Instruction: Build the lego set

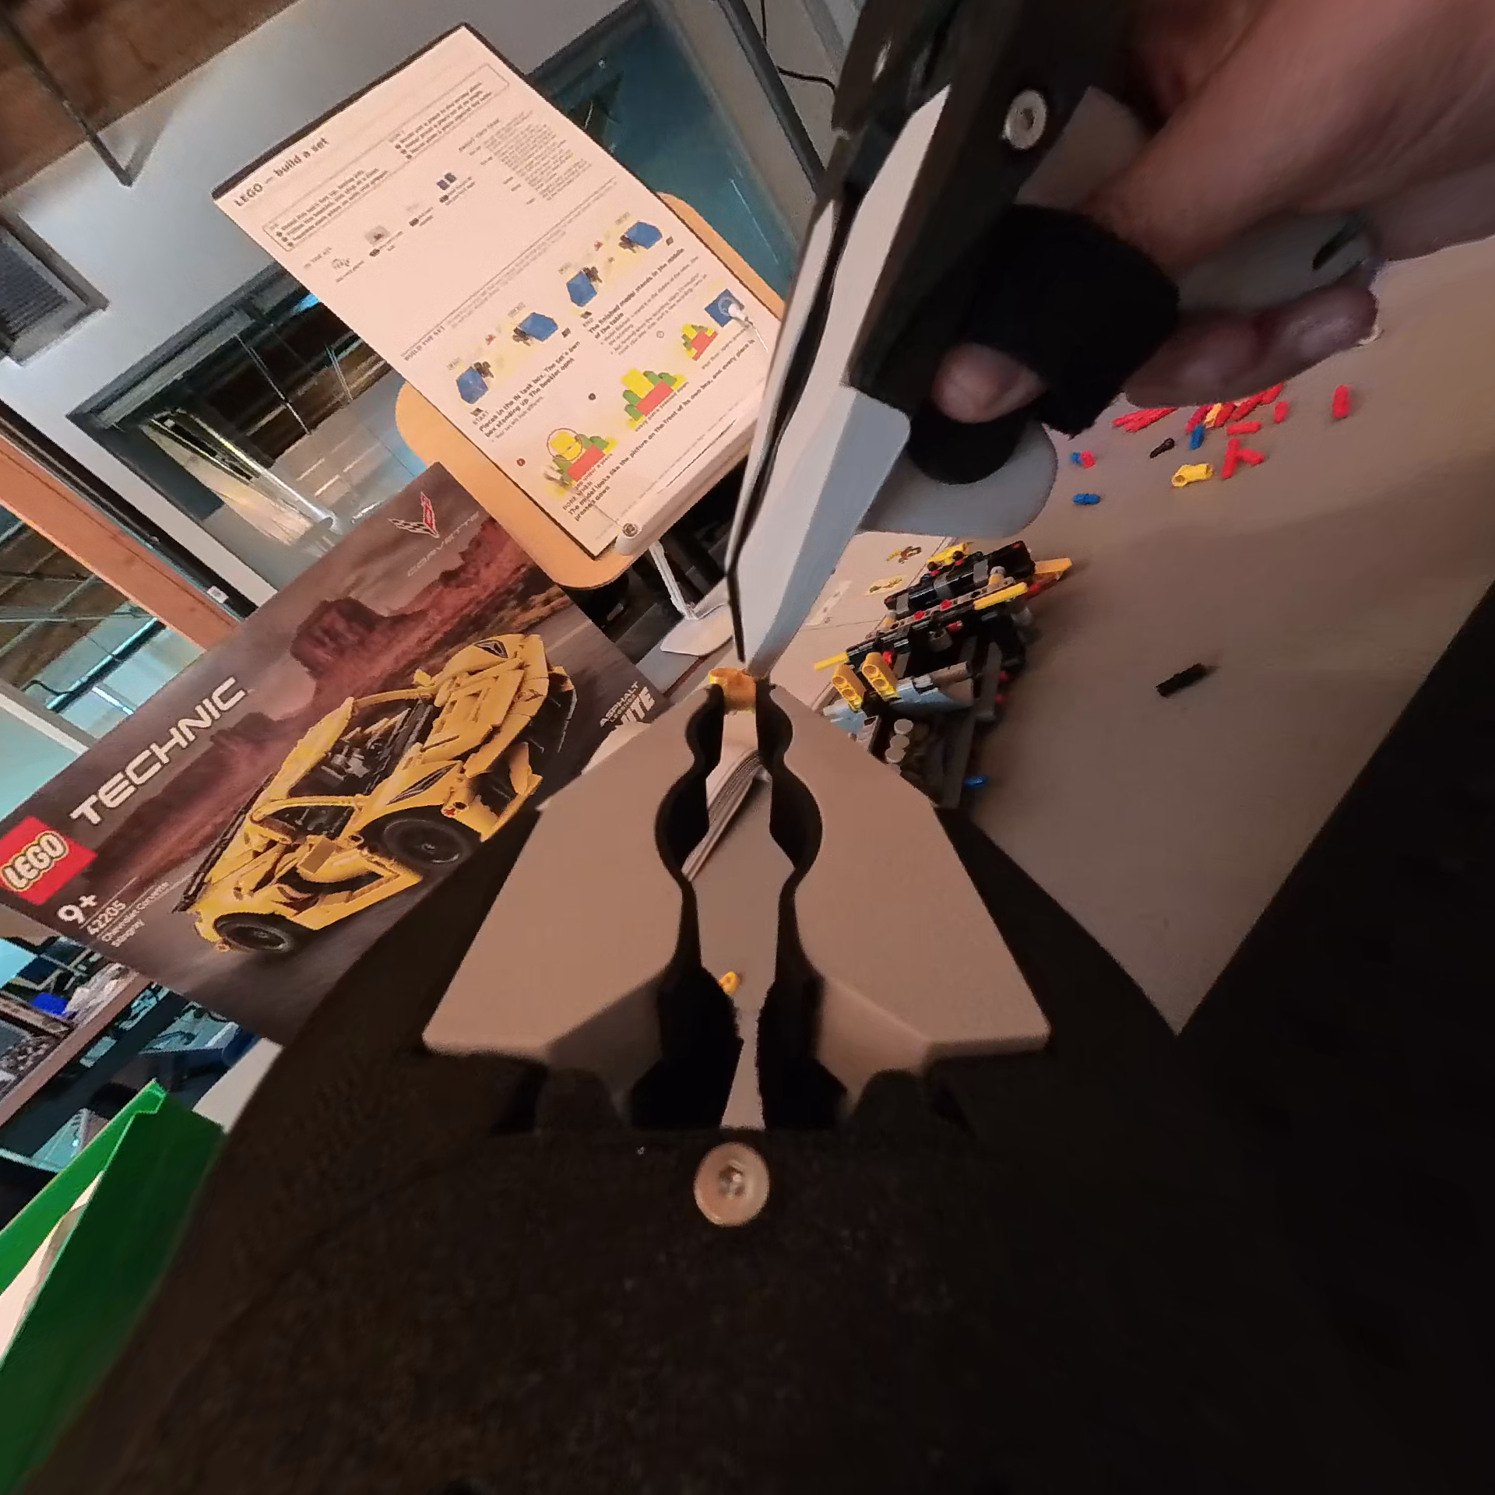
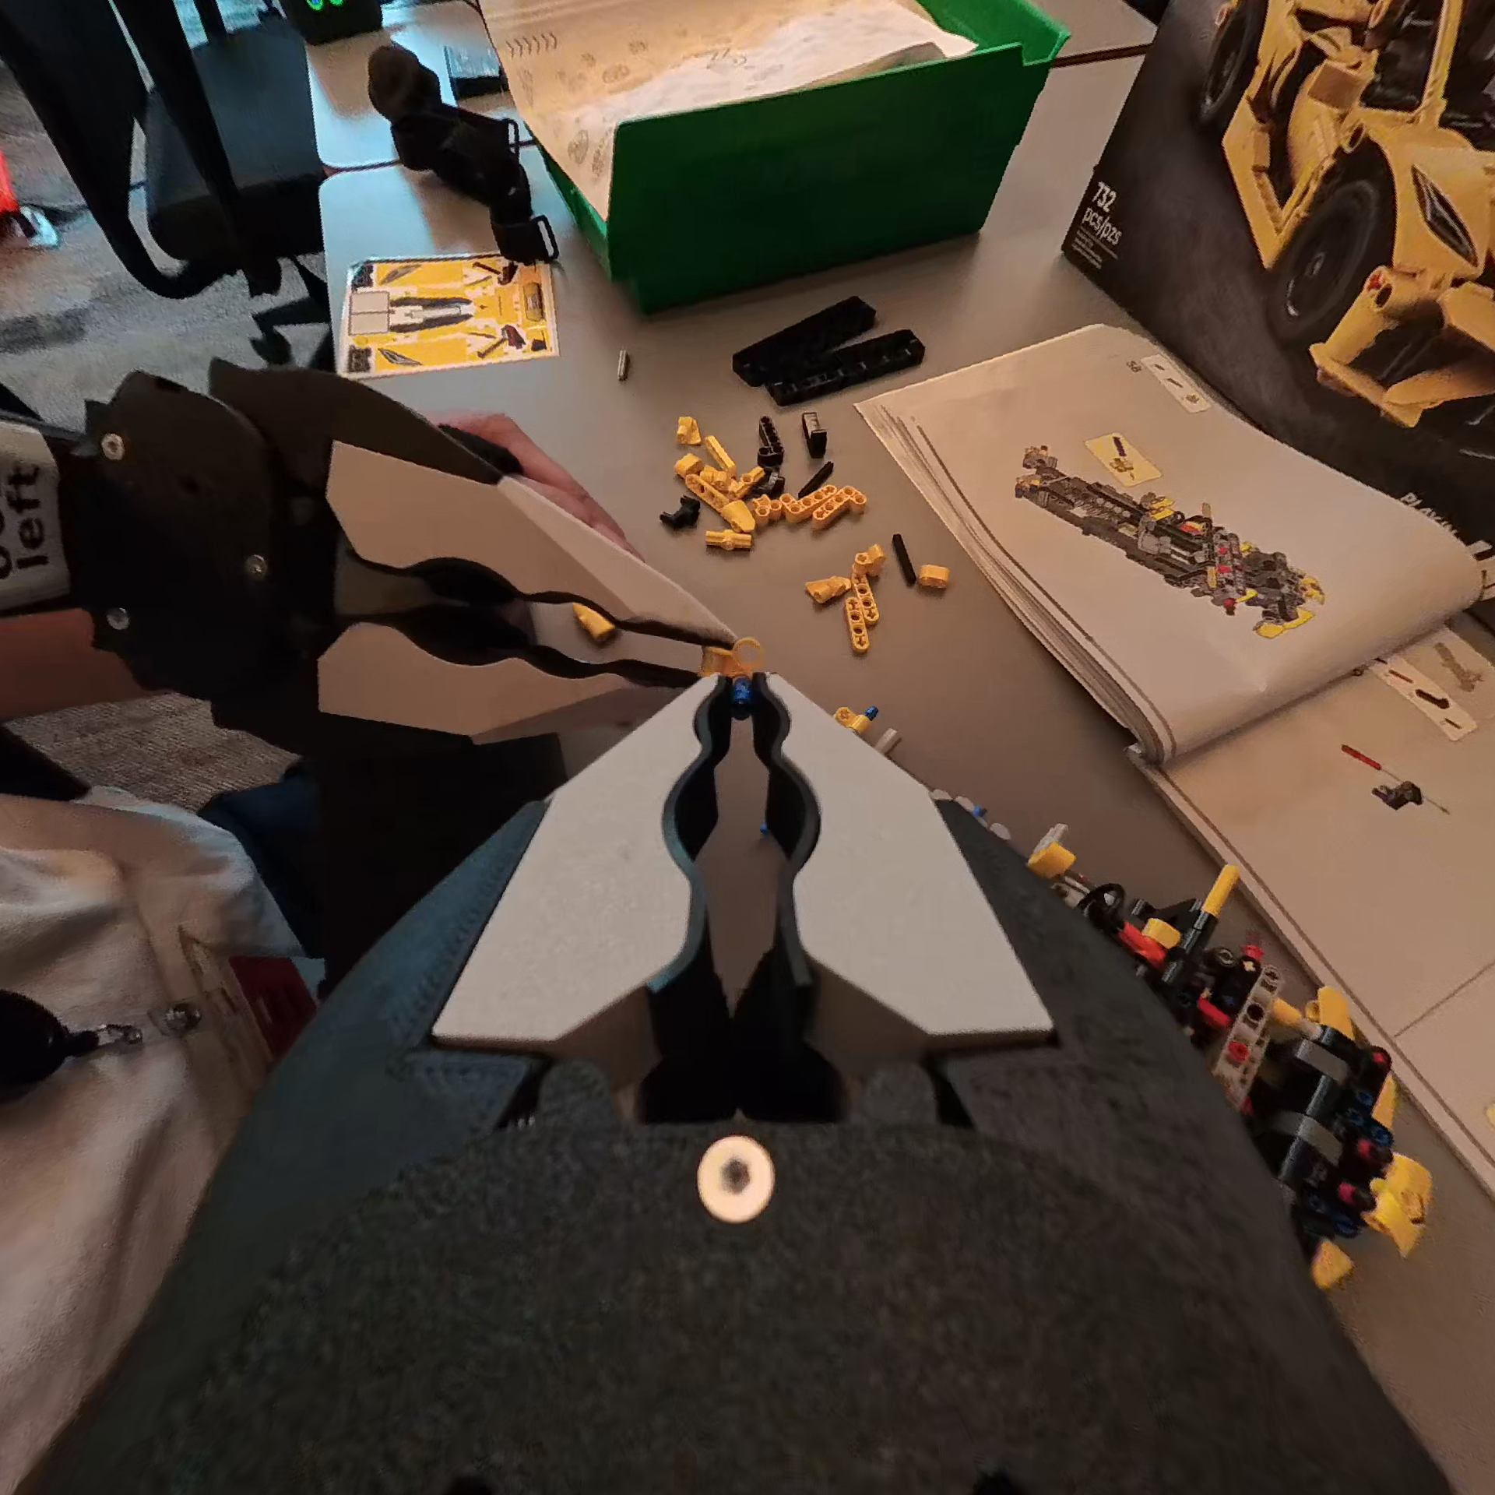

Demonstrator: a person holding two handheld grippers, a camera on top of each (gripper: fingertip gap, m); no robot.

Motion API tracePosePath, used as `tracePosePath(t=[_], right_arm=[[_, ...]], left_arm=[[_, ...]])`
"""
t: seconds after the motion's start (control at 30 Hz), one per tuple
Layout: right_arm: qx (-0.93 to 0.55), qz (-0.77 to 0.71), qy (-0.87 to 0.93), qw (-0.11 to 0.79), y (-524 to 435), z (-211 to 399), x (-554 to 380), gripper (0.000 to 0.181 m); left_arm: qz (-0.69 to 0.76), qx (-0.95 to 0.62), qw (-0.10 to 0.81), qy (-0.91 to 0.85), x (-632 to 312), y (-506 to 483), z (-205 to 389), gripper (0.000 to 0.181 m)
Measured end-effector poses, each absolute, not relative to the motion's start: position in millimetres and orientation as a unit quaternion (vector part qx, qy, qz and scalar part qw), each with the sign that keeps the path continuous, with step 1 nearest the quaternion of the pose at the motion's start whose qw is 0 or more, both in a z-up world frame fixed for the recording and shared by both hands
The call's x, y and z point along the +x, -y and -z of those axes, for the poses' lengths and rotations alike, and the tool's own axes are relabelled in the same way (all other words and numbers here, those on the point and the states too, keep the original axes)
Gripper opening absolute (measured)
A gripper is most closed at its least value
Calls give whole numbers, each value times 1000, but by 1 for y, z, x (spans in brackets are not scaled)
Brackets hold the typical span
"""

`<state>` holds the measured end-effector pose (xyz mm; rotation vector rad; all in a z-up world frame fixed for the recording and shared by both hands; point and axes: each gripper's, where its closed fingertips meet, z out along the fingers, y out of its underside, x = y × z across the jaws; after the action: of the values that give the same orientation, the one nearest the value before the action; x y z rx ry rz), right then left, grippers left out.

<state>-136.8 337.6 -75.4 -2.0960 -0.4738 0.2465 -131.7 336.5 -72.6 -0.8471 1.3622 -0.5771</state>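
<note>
Right wrist view shows the left gripper [image 2: 712, 659] clamped on a tiny, light, rigid yellow connector [image 2: 732, 657] above mid-worktop, the right gripper [image 2: 743, 688] pinching a slippery blue pin [image 2: 742, 696] by its shaft.

The left gripper [image 1: 738, 692] is raised clear of the table, its 2 fingers closed onto a small yellow connector [image 2: 728, 657] pinched at the very tips. The right gripper [image 2: 744, 688] meets it tip to tip, coming in roughly at a right angle, its 2 fingers closed around a small blue pin [image 2: 743, 694] whose end touches the connector. A hand [image 1: 1262, 162] wraps the right gripper's handle, with 1 finger through a black fabric loop.
</note>
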Motion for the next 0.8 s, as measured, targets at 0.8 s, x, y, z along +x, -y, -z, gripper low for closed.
tracePosePath(t=[0.8], right_arm=[[-854,-264,60,445,-333,67,-140,5]], left_arm=[[281,-368,670,-580,-134,-329,63,9]])
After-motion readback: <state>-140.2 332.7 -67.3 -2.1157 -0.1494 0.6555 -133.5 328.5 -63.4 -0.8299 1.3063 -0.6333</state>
